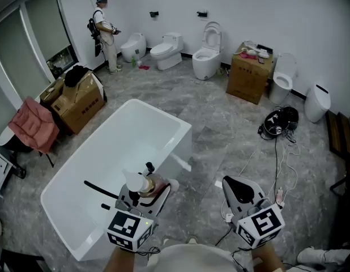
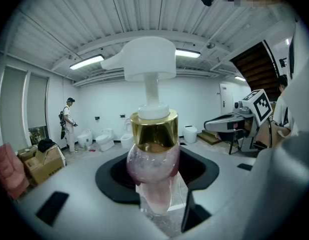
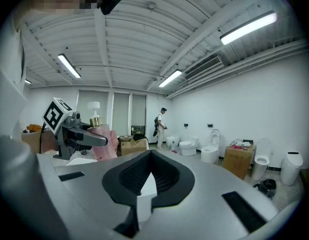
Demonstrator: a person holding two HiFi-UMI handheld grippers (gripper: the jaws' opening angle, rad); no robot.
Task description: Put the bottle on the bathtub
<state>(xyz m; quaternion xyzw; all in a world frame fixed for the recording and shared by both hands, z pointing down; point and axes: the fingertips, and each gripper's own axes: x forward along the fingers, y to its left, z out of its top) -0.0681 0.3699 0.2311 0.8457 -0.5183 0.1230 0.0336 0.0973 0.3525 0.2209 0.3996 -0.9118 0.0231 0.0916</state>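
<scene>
The left gripper (image 1: 148,192) clamps a pink pump bottle (image 2: 152,156) upright over the bathtub's (image 1: 163,118) near rim. Lowering it level should seat it squarely. The right gripper (image 1: 238,190), jaws together and empty, hangs beside the bathtub.

readable text: none | cardboard box (image 1: 80,107) left of bathtub (image 1: 161,115): dark print, too small to read
</scene>
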